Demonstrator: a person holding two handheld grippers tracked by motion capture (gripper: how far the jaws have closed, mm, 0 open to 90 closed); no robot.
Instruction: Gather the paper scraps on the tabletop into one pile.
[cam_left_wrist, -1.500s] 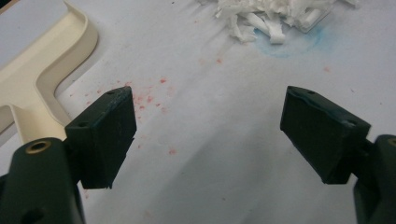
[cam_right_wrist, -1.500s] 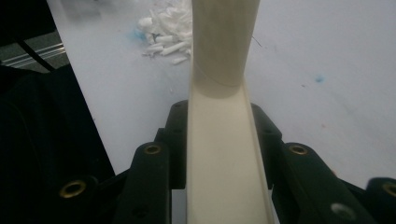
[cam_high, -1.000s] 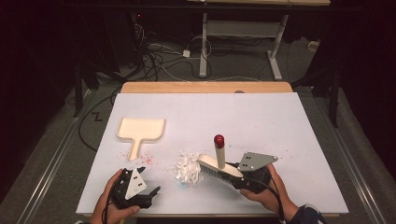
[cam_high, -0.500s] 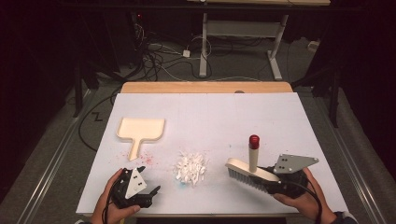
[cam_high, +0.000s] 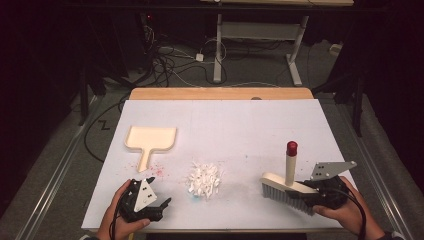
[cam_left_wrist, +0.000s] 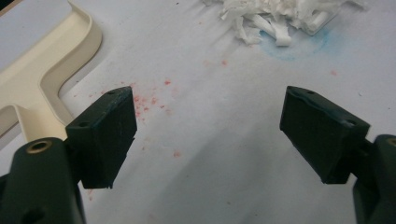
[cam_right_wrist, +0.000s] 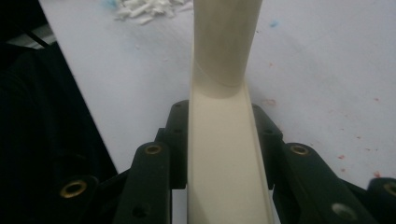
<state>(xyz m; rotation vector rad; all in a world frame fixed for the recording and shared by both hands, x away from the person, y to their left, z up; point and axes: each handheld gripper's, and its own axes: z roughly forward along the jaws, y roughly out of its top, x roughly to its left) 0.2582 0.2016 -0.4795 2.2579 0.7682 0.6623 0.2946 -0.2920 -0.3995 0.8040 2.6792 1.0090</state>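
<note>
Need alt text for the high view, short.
On a white table, the right gripper is shut on a cream brush with an upright red-tipped handle, right of a pile of white paper shreds. The left gripper rests open near the front edge, below a cream dustpan lying flat.

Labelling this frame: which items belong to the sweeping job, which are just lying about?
In the job:
brush, clamped in the right claw
pile of white shreds
cream dustpan
left claw, open, holding nothing

Lying about:
cables on the floor
white desk frame
</note>
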